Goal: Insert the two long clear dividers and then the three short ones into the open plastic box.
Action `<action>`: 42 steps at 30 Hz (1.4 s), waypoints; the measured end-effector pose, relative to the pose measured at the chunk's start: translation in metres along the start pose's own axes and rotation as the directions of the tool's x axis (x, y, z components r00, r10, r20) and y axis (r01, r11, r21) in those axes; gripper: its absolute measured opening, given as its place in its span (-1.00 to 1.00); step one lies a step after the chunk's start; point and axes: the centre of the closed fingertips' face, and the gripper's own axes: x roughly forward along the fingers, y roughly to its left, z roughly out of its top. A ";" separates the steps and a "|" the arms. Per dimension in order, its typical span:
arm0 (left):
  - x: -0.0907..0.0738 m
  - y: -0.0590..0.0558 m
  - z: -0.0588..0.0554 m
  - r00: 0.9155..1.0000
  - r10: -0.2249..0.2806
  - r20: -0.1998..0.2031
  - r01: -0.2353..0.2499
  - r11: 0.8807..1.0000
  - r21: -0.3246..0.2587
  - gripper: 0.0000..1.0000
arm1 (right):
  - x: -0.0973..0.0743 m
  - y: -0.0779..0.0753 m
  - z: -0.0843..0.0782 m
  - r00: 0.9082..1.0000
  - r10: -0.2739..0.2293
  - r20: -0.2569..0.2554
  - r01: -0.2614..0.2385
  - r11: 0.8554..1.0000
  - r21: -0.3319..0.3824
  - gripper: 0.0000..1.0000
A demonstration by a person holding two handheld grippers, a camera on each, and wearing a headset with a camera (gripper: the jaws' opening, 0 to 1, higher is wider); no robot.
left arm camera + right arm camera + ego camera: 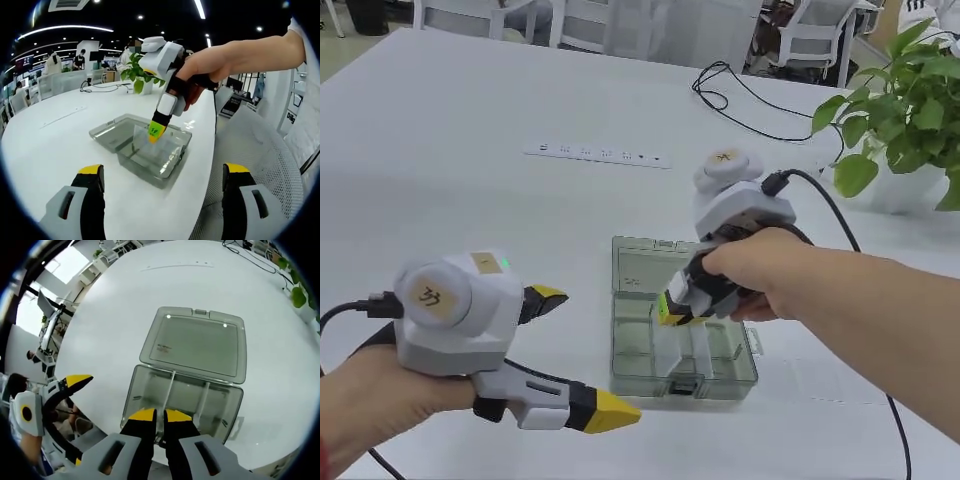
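Observation:
The open plastic box (pixel 682 386) lies on the white table, its lid (pixel 642 266) flat behind it. Two long clear dividers (pixel 171 385) stand upright inside the box (pixel 131 396). My right gripper (pixel 674 310) points down into the box's near-left part; its yellow tips (pixel 160 415) are pressed together, and a short clear divider (pixel 141 138) hangs under them. My left gripper (pixel 578 352) hovers open to the left of the box (pixel 150 167), its jaws (pixel 163 172) wide apart with nothing between them.
A white power strip (pixel 598 153) lies at mid-table. A potted plant (pixel 908 100) and black cables (pixel 750 100) sit at the back right. Faint clear pieces (pixel 815 378) lie on the table right of the box. Chairs stand beyond the far edge.

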 end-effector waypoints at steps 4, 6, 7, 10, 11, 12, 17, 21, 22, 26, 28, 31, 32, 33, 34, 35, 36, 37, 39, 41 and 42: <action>0.000 0.000 0.000 1.000 0.001 0.001 -0.001 1.000 -0.003 1.00 | 0.000 -0.001 0.000 1.000 -0.003 -0.003 0.003 1.000 -0.006 -0.86; 0.000 0.001 0.000 1.000 0.001 0.000 -0.001 1.000 0.000 1.00 | 0.000 -0.002 -0.001 1.000 -0.008 -0.006 0.008 1.000 -0.010 -0.86; 0.000 0.001 0.000 1.000 0.001 0.000 -0.001 1.000 0.000 1.00 | 0.000 -0.002 -0.001 1.000 -0.006 -0.005 0.006 1.000 -0.008 -0.86; 0.001 0.001 -0.001 1.000 0.000 -0.001 0.000 1.000 -0.001 1.00 | 0.002 -0.001 -0.002 1.000 -0.006 -0.005 0.006 1.000 -0.016 -0.86; 0.001 0.001 -0.001 1.000 0.000 -0.001 0.000 1.000 -0.002 1.00 | 0.002 -0.001 -0.002 1.000 -0.008 -0.005 0.008 1.000 -0.017 -0.86; 0.001 0.001 -0.001 1.000 -0.001 0.000 0.001 1.000 -0.001 1.00 | 0.002 -0.001 -0.002 1.000 -0.009 -0.005 0.008 1.000 -0.019 -0.86; 0.002 0.001 -0.002 1.000 0.000 -0.003 0.000 1.000 -0.002 1.00 | 0.003 0.001 -0.001 1.000 -0.009 -0.004 0.009 0.999 -0.031 -0.86; 0.002 0.001 -0.002 1.000 0.000 -0.002 0.000 1.000 -0.004 1.00 | 0.006 0.003 -0.001 1.000 -0.010 0.006 0.010 0.999 -0.041 -0.85; 0.002 0.001 -0.002 1.000 -0.001 -0.003 0.001 1.000 -0.004 1.00 | 0.007 0.003 -0.001 1.000 -0.011 0.009 0.011 0.999 -0.043 -0.85; 0.002 0.002 -0.001 1.000 -0.001 -0.003 0.001 1.000 -0.003 1.00 | 0.012 0.003 -0.003 1.000 -0.011 0.022 0.012 0.999 -0.053 -0.84; 0.002 0.003 -0.001 1.000 0.000 -0.002 0.000 1.000 -0.005 1.00 | 0.014 0.003 -0.003 1.000 -0.011 0.026 0.013 0.998 -0.055 -0.83; 0.001 0.003 0.000 1.000 0.002 0.000 -0.002 1.000 -0.005 1.00 | 0.015 0.002 -0.003 0.999 -0.008 0.032 0.009 0.999 -0.054 -0.83; 0.001 0.004 0.000 1.000 0.002 -0.002 -0.002 1.000 -0.006 1.00 | 0.015 0.002 -0.003 0.999 -0.005 0.034 0.007 0.999 -0.052 -0.83; 0.001 0.004 -0.001 1.000 0.002 -0.002 -0.002 1.000 -0.005 1.00 | 0.015 0.002 -0.003 0.999 -0.003 0.036 0.005 0.999 -0.052 -0.83; 0.001 0.004 -0.001 1.000 0.002 -0.003 -0.002 1.000 -0.004 1.00 | 0.016 0.001 -0.004 0.999 0.000 0.037 0.002 0.999 -0.048 -0.83; 0.002 0.004 -0.001 1.000 0.002 -0.004 -0.002 1.000 -0.005 1.00 | 0.017 0.000 -0.004 0.999 0.003 0.040 -0.001 0.999 -0.046 -0.82; 0.002 0.003 -0.002 1.000 0.000 -0.006 0.000 1.000 -0.005 1.00 | 0.018 0.000 -0.004 0.999 0.006 0.042 -0.004 0.999 -0.042 -0.82; 0.002 0.003 -0.002 1.000 -0.001 -0.007 0.001 1.000 -0.004 1.00 | 0.018 0.000 -0.004 0.999 0.008 0.044 -0.006 0.999 -0.036 -0.82; 0.002 0.003 -0.002 1.000 0.000 -0.008 0.000 1.000 -0.001 1.00 | 0.019 0.000 -0.004 0.999 0.010 0.046 -0.009 0.999 -0.037 -0.82; 0.002 0.004 -0.001 1.000 0.000 -0.006 0.000 1.000 -0.003 1.00 | 0.020 0.000 -0.004 0.999 0.012 0.045 -0.010 0.999 -0.036 -0.82; 0.001 0.004 -0.001 1.000 0.002 -0.007 -0.002 1.000 -0.002 1.00 | 0.020 0.000 -0.004 0.999 0.012 0.045 -0.011 0.999 -0.036 -0.82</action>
